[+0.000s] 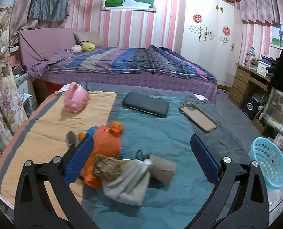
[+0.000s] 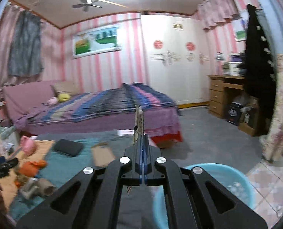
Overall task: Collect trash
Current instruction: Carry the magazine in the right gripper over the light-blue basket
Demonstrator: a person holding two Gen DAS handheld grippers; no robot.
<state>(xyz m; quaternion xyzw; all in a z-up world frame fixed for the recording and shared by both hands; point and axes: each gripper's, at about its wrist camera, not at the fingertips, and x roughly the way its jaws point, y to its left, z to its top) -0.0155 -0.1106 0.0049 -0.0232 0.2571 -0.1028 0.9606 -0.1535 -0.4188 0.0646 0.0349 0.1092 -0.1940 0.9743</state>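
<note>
Left wrist view, left to right: your left hand-held gripper [image 1: 141, 158] stands wide open with nothing between its blue pads, poised over a small heap in the lower centre of the frame. The heap holds an orange soft toy [image 1: 105, 152], a crumpled brown-and-grey scrap of wrapping [image 1: 122, 179] and a short brown cardboard tube [image 1: 163, 168] lying on its side, its long axis running toward lower right. All rest on the teal and orange cloth of the bench [image 1: 160, 129].

At the far right edge sits the light-blue perforated plastic basket [image 1: 269, 164].

Right wrist view: your right hand-held gripper [image 2: 140, 131] is clamped flat on a thin patterned paper scrap [image 2: 139, 120], which stands upright at frame centre. The basket [image 2: 244, 181] lies below and to the right, nearer this hand; the heap [image 2: 36, 187] lies lower left, nearer your left.
</note>
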